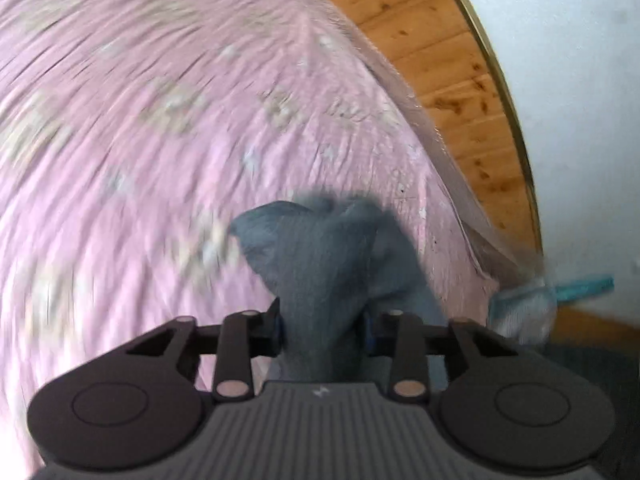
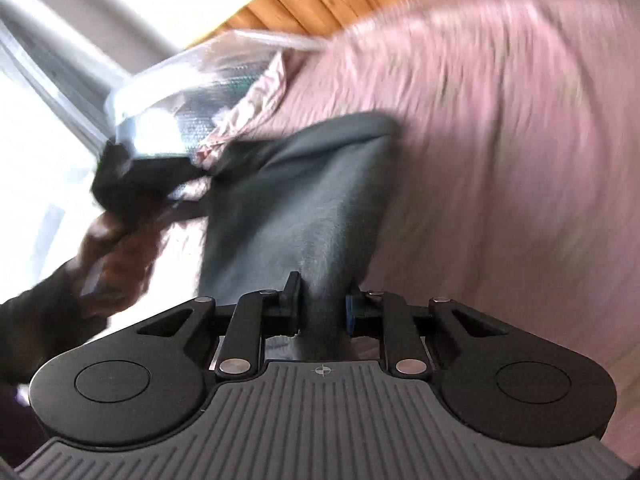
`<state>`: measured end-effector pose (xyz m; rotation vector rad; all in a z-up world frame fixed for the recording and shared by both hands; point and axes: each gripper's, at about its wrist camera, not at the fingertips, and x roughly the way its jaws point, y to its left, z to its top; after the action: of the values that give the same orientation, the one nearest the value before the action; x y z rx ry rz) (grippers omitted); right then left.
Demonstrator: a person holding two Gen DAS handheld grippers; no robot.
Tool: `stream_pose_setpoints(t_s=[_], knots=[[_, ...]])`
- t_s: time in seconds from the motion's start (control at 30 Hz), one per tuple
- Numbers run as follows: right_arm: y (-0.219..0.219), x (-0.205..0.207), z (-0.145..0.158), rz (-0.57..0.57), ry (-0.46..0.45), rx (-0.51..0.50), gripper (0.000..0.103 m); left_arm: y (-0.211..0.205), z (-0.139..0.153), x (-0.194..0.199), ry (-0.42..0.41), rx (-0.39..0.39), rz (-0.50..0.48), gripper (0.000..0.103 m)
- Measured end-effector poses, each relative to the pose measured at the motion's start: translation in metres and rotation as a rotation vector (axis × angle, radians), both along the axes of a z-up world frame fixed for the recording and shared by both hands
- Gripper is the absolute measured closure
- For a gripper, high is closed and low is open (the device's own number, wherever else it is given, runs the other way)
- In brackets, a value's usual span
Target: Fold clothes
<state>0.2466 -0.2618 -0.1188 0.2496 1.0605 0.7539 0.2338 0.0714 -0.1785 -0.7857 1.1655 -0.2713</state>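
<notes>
Left gripper (image 1: 322, 326): clamped on a bunched fold of the grey garment (image 1: 320, 256), cloth pinched between both fingers and rising ahead of them.
Grey garment, left view: its free top flops over just beyond the fingers, above the pink bedspread (image 1: 140, 120).
Pink bedspread: fills the left and middle of the left view, wrinkled and patterned with pale motifs; blurred.
Bed edge: runs diagonally down the right side, with wooden floor (image 1: 452, 80) beside it, then a white wall (image 1: 580, 80).
Open room: a bare strip of floor between bed edge and wall; a teal item (image 1: 588, 286) near the lower corner, too blurred to name.
Right gripper (image 2: 322, 306): closed on another part of the grey garment (image 2: 304, 200), which spreads as a broad sheet ahead.
Person's hand (image 2: 108, 256): at far left in the right view, dark sleeve (image 2: 36, 332) below it.
Clear plastic bag (image 2: 192, 92): at the bed's far edge, beside the bright window.
</notes>
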Motion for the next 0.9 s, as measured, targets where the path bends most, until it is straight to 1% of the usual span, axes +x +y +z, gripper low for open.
stream_pose_setpoints(t_s=[0.03, 0.07, 0.1, 0.13, 0.17, 0.2, 0.23, 0.27, 0.3, 0.33, 0.4, 0.47, 0.53, 0.57, 0.6, 0.63, 0.67, 0.7, 0.73, 0.77, 0.8, 0.83, 0.9], knots=[[-0.016, 0.018, 0.007, 0.01, -0.02, -0.038, 0.085, -0.013, -0.001, -0.005, 0.001, 0.038, 0.001, 0.043], [-0.029, 0.037, 0.002, -0.018, -0.016, -0.075, 0.085, -0.025, -0.003, -0.01, 0.003, 0.076, 0.001, 0.028], [-0.043, 0.057, -0.007, -0.063, -0.001, -0.096, 0.074, -0.033, -0.01, -0.013, 0.012, 0.124, -0.018, 0.028], [-0.055, 0.073, -0.017, -0.125, 0.014, -0.119, 0.066, -0.037, -0.022, -0.012, 0.027, 0.183, -0.056, 0.031], [-0.064, 0.078, -0.027, -0.22, 0.03, -0.142, 0.058, -0.04, -0.035, -0.012, 0.043, 0.242, -0.094, 0.043], [-0.074, 0.084, -0.036, -0.314, 0.045, -0.165, 0.059, -0.042, -0.04, -0.006, 0.043, 0.268, -0.122, 0.043], [-0.083, 0.09, -0.046, -0.409, 0.061, -0.188, 0.059, -0.044, -0.037, 0.006, 0.025, 0.262, -0.141, 0.043], [-0.09, 0.089, -0.051, -0.482, 0.064, -0.178, 0.059, -0.045, -0.034, 0.018, 0.008, 0.256, -0.159, 0.041], [-0.093, 0.073, -0.048, -0.512, 0.043, -0.104, 0.059, -0.046, -0.031, 0.03, -0.01, 0.25, -0.177, 0.038], [-0.094, 0.058, -0.047, -0.536, 0.026, -0.041, 0.058, -0.047, -0.028, 0.041, -0.027, 0.244, -0.196, 0.037], [-0.092, 0.034, -0.05, -0.56, 0.013, 0.022, 0.05, -0.05, -0.022, 0.065, -0.062, 0.232, -0.232, 0.032], [-0.085, 0.017, -0.055, -0.561, 0.024, 0.008, 0.048, -0.052, -0.016, 0.088, -0.096, 0.22, -0.268, 0.03], [-0.072, 0.017, -0.067, -0.56, 0.037, -0.036, 0.048, -0.055, -0.01, 0.112, -0.131, 0.208, -0.305, 0.029], [-0.067, 0.019, -0.072, -0.565, 0.043, -0.053, 0.048, -0.063, -0.01, 0.124, -0.136, 0.211, -0.333, 0.029], [-0.064, 0.025, -0.077, -0.578, 0.048, -0.059, 0.048, -0.077, -0.013, 0.136, -0.128, 0.224, -0.372, 0.029], [-0.062, 0.031, -0.082, -0.592, 0.054, -0.065, 0.048, -0.092, -0.017, 0.147, -0.119, 0.253, -0.4, 0.029], [-0.059, 0.036, -0.087, -0.604, 0.057, -0.069, 0.048, -0.107, -0.023, 0.155, -0.111, 0.298, -0.417, 0.029], [-0.057, 0.043, -0.092, -0.613, 0.054, -0.067, 0.048, -0.118, -0.029, 0.159, -0.102, 0.339, -0.437, 0.034], [-0.054, 0.05, -0.096, -0.613, 0.054, -0.061, 0.048, -0.125, -0.035, 0.161, -0.094, 0.375, -0.46, 0.044], [-0.05, 0.056, -0.1, -0.601, 0.054, -0.058, 0.058, -0.128, -0.04, 0.162, -0.092, 0.399, -0.466, 0.072], [-0.046, 0.058, -0.101, -0.579, 0.053, -0.064, 0.087, -0.123, -0.042, 0.161, -0.092, 0.382, -0.448, 0.084], [-0.043, 0.059, -0.103, -0.561, 0.049, -0.074, 0.09, -0.111, -0.044, 0.16, -0.086, 0.344, -0.42, 0.09], [-0.04, 0.059, -0.104, -0.546, 0.03, -0.115, 0.091, -0.086, -0.048, 0.162, -0.059, 0.28, -0.351, 0.094]])
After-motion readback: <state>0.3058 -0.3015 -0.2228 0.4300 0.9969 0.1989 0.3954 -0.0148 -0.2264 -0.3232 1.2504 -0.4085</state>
